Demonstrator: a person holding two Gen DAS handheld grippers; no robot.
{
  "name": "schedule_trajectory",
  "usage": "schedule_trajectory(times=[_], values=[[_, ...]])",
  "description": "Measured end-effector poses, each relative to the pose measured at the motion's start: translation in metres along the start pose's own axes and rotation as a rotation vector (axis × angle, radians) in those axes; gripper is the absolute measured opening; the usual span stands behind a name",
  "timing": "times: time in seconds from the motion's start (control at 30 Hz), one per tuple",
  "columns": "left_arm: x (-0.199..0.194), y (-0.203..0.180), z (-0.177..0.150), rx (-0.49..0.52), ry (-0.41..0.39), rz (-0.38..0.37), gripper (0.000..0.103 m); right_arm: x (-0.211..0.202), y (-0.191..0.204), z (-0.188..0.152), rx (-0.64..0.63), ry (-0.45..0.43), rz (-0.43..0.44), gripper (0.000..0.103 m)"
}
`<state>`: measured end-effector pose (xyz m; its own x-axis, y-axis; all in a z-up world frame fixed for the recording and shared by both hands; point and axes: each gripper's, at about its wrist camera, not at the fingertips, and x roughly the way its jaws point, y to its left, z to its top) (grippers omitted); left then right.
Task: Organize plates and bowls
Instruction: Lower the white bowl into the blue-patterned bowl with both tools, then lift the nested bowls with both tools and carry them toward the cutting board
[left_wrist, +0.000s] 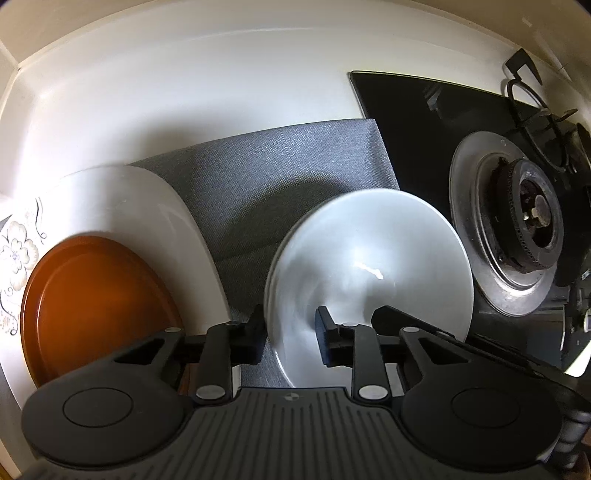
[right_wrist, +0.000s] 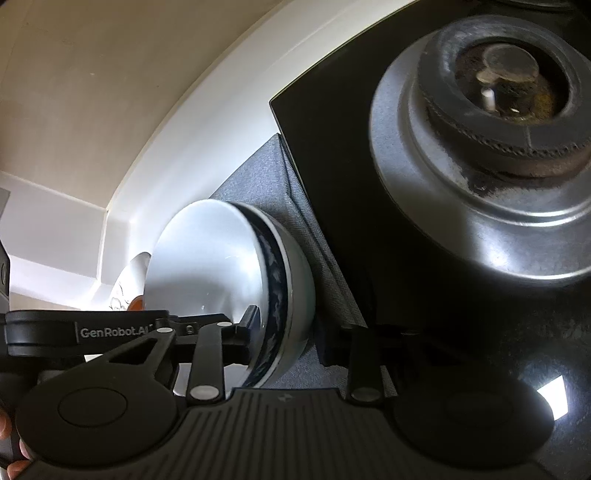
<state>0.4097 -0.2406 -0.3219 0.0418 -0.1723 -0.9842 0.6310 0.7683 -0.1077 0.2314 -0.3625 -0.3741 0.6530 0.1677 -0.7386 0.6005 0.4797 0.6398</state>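
Note:
In the left wrist view my left gripper (left_wrist: 291, 338) is shut on the near rim of a white bowl (left_wrist: 373, 258), held tilted above a grey mat (left_wrist: 266, 177). To its left an orange plate (left_wrist: 96, 302) lies on a white plate (left_wrist: 147, 199), with a flowered plate (left_wrist: 18, 251) under them. In the right wrist view my right gripper (right_wrist: 288, 343) is shut on the rim of a blue-patterned white bowl (right_wrist: 284, 295), with a white bowl (right_wrist: 203, 258) nested in it. The other gripper (right_wrist: 85, 330) shows at its left.
A black glass gas hob (left_wrist: 413, 110) with a metal burner (left_wrist: 517, 229) lies right of the mat; the burner (right_wrist: 491, 122) is close in the right wrist view. A white counter (left_wrist: 184, 92) and cream wall run behind.

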Motion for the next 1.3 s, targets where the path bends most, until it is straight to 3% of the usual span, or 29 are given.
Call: schedule_trajectory(times=[0.37, 0.83, 1.0, 1.3], values=[[-0.002, 0.005, -0.001, -0.038, 0.004, -0.034, 0.026, -0.005, 0.001, -0.005, 0.006, 0.002, -0.001, 0.033], [-0.045, 0.018, -0.010, -0.061, -0.056, -0.044, 0.025, -0.021, 0.028, -0.002, -0.041, -0.007, 0.047, 0.032], [-0.059, 0.041, -0.019, -0.123, -0.062, -0.061, 0.025, -0.018, 0.052, -0.006, -0.089, 0.014, 0.053, 0.032], [-0.110, 0.091, -0.047, -0.208, -0.144, -0.038, 0.024, -0.012, 0.120, -0.022, -0.240, 0.078, 0.097, 0.032]])
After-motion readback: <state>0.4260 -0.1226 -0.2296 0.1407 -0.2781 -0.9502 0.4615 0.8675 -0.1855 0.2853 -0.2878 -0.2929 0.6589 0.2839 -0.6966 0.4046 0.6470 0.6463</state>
